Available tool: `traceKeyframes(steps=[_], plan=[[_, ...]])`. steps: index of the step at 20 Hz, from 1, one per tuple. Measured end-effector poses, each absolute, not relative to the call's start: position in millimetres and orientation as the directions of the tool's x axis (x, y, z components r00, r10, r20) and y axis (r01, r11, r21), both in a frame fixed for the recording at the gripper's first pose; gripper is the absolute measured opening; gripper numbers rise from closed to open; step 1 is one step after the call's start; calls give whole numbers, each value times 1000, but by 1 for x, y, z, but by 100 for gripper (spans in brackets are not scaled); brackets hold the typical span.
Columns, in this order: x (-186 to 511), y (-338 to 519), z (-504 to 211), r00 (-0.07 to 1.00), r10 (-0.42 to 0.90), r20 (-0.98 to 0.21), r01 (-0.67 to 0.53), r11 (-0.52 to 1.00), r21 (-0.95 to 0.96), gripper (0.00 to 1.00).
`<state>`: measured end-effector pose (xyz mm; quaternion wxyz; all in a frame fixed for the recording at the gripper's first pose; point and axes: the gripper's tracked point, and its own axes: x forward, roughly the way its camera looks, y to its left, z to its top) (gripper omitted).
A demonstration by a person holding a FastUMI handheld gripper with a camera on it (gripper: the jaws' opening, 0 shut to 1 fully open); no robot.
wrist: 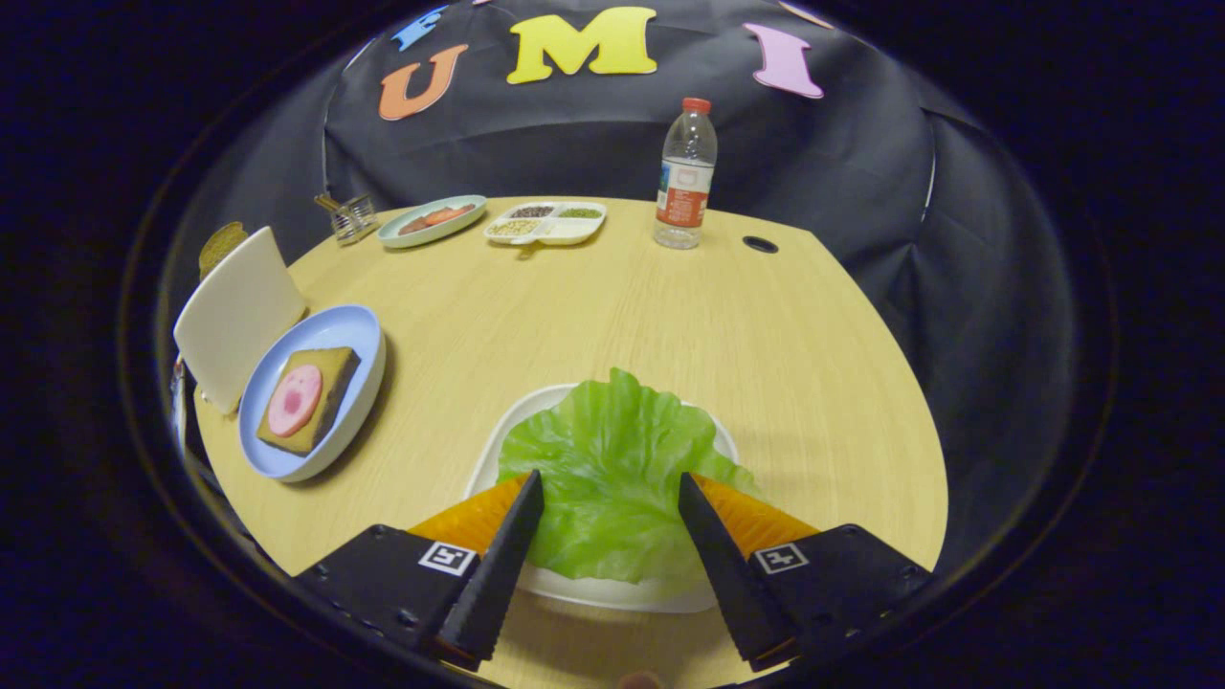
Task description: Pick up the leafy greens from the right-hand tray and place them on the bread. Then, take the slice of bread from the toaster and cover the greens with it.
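Claw (611, 498) spread wide right over the leafy greens (612, 469), nothing gripped yet.

I've got the fingers straddling the leaf on its white tray (522, 411); can't quite tell if the tips touch it. Bread (311, 397) with the pink slice waits on the blue plate (359, 330) off left, toaster (234, 311) behind it. My worry: the leaf is thin and floppy, so closing too high pinches air, or it slips out mid-carry.
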<state>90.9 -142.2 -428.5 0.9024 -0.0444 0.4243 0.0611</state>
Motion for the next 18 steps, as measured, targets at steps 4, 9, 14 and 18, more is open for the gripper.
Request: traceKeyframes(steps=[4, 9, 14, 18], plan=[[98, -151, -431, 646, 98, -757, -173, 985, -20, 36], [101, -150, -426, 634, 137, -761, -127, 989, 72, 0], [98, -138, -398, 666, 163, -728, -155, 985, 79, 0], [101, -125, -374, 688, 191, -700, -153, 981, 118, 0]])
